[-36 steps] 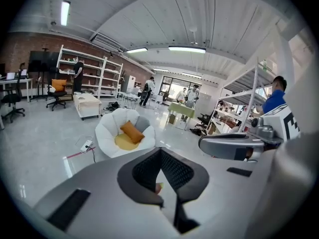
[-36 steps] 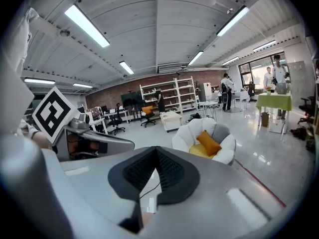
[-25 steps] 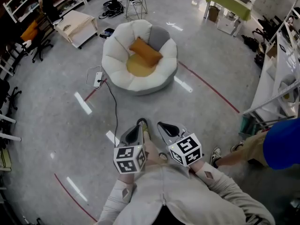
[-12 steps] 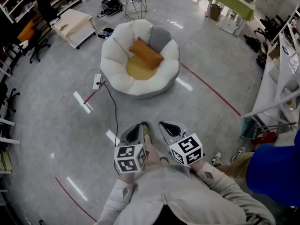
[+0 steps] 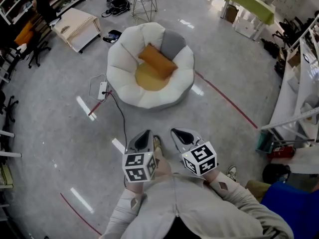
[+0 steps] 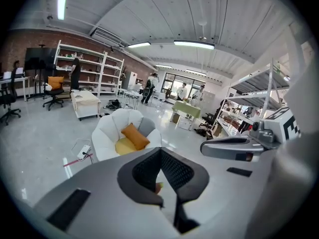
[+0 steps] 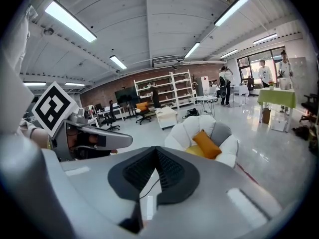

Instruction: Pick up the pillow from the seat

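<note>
Left tongs point(image 5: 146, 133) and right tongs point(image 5: 177, 132), both closed and empty, side by side above the floor; only the head view shows a person in blue point(image 5: 289, 208). Beyond, orange rectangular pillow point(image 5: 157, 61) leaning in white round seat point(image 5: 119, 63)

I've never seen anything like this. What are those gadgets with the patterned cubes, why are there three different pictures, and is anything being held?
There is no robot here. A person holds a hand-worked clamp in each hand: the left gripper and the right gripper. The patterned cubes are part of them. One picture comes from a camera on the person's head, looking steeply down. The other two come from cameras riding on each gripper, looking along its jaws. Both pairs of jaws are closed with nothing between them, so nothing is held. Ahead on the floor stands a round white seat with an orange pillow in it, lying partly on a yellow seat cushion. A power strip lies on the floor beside the seat.
</note>
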The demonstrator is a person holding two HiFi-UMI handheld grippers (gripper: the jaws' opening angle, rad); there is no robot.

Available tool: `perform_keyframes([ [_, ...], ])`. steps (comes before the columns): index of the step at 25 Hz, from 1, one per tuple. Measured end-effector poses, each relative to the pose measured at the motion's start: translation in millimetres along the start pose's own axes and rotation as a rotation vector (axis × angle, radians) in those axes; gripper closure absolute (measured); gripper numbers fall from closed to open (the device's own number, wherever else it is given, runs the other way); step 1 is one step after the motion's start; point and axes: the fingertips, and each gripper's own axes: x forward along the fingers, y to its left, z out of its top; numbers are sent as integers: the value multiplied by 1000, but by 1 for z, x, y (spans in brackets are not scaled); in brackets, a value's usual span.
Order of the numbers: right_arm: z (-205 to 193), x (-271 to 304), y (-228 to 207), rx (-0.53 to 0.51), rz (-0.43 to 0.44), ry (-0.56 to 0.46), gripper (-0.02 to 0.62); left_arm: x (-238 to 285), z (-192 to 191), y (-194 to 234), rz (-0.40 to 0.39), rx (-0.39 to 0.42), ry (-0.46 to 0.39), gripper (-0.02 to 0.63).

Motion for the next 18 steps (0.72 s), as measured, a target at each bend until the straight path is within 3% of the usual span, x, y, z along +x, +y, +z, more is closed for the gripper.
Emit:
perform_keyframes([
  [18, 79, 120, -45, 12, -20, 20, 597, 84, 86, 78, -43, 18, 52, 600],
])
